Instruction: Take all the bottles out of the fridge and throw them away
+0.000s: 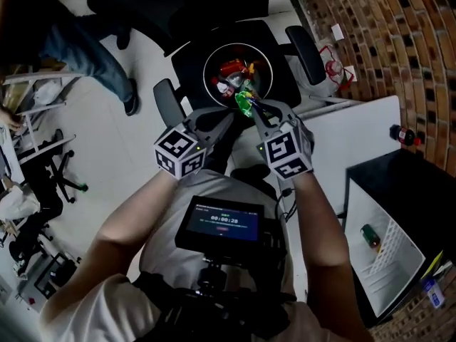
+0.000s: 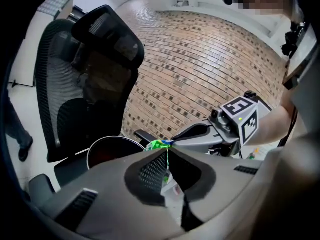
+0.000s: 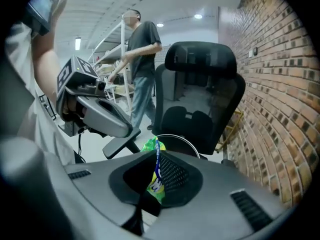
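The screen (image 1: 222, 221) on the person's chest rig, low in the head view, is showing red digits too small to read. Both marker cubes are showing only black-and-white squares. The green bottle (image 1: 244, 100) (image 3: 155, 188) is wearing a green-and-yellow label with blue print that is not legible.

The left gripper (image 1: 231, 116) (image 2: 166, 152) is holding its jaws drawn together, with only a green sliver showing through the slit, and is hanging just beside the bottle. The right gripper (image 1: 254, 107) (image 3: 156, 151) is pinching the bottle's label between nearly closed jaws, above the round bin (image 1: 206, 73) (image 3: 176, 137) sitting on the office chair (image 1: 187, 68) at upper centre. Red-labelled bottles are lying in the bin.

At lower right, another green bottle (image 1: 370, 235) is lying inside the open black fridge (image 1: 399, 166)
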A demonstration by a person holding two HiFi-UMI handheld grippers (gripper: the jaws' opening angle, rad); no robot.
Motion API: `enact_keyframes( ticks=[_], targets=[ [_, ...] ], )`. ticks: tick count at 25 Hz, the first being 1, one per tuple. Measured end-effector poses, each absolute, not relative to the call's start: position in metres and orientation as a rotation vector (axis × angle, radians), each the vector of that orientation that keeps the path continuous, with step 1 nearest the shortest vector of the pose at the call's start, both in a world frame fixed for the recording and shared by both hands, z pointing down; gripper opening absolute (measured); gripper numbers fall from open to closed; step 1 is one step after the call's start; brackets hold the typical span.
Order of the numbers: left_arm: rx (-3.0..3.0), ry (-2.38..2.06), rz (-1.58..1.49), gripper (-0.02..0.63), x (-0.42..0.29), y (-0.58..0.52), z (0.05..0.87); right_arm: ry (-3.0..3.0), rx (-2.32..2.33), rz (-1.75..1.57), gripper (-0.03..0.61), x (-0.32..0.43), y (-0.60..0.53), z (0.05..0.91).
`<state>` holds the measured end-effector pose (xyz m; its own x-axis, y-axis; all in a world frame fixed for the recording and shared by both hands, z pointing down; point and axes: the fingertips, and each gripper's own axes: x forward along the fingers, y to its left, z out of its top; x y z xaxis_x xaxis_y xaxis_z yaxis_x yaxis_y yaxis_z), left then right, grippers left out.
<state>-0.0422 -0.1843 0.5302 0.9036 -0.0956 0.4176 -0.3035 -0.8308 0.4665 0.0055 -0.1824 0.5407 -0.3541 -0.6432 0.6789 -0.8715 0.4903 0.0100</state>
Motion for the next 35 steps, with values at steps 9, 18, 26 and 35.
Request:
enact_keyframes(
  ticks=[9,18,26,35],
  targets=[
    [2.529,-0.328,0.576,0.018,-0.052,-0.215,0.559,-2.022,1.171,0.614,0.021,-0.001,-0.23,0.626],
    [2.466,-0.406,0.588,0.018,-0.081,-0.215,0.572,-1.967,1.151,0.683,0.013,-0.015,-0.288,0.67],
    [2.451,-0.471,0.569,0.018,-0.099,-0.223,0.573,-1.923,1.191,0.735,0.103,-0.015,-0.298,0.685],
    [2.475,-0.418,0.554,0.018,-0.087,-0.217,0.565,-1.941,1.279,0.673,0.112,-0.003,-0.297,0.648]
  ],
)
